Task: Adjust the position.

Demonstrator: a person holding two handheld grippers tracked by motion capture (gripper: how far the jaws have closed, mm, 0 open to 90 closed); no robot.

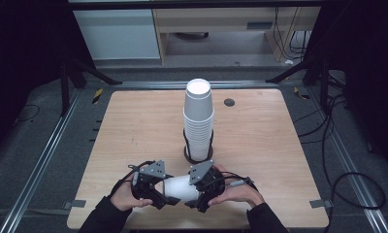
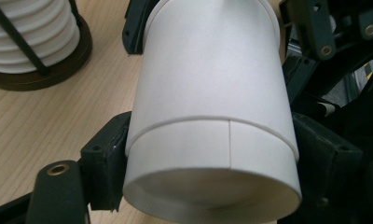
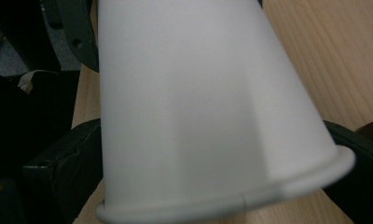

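The wooden table (image 1: 134,126) is a pale, square-cornered slab with a visible grain, set on a dark floor between metal rails. A small dark round grommet (image 1: 229,102) sits near its far right edge.

At the table's centre stands the cup stack (image 1: 198,119), a tall column of white paper cups nested mouth-down, seated in a dark ring-shaped holder (image 1: 198,154) with thin upright wires.

At the near edge, between the person's two hands, lies the held cup (image 1: 178,187), on its side and raised off the table. In the left gripper view it reads as two nested cups: the base of an inner cup (image 2: 212,172) projects from the rolled rim of an outer one.

The left gripper (image 1: 151,187) has its jaws pressed against the projecting base end, one on each side. The right gripper (image 1: 202,187) pinches the wider end near the rolled rim (image 3: 231,200), its jaws flanking the cup wall.

Handling judgement: the cup is light, thin-walled paper, smooth and matte, with a vertical seam. It is likely to crush or go oval under firm pressure and may slip if held loosely. The rolled rim and the recessed base are the stiffest zones and the best places to grip; the mid-wall is the weakest.
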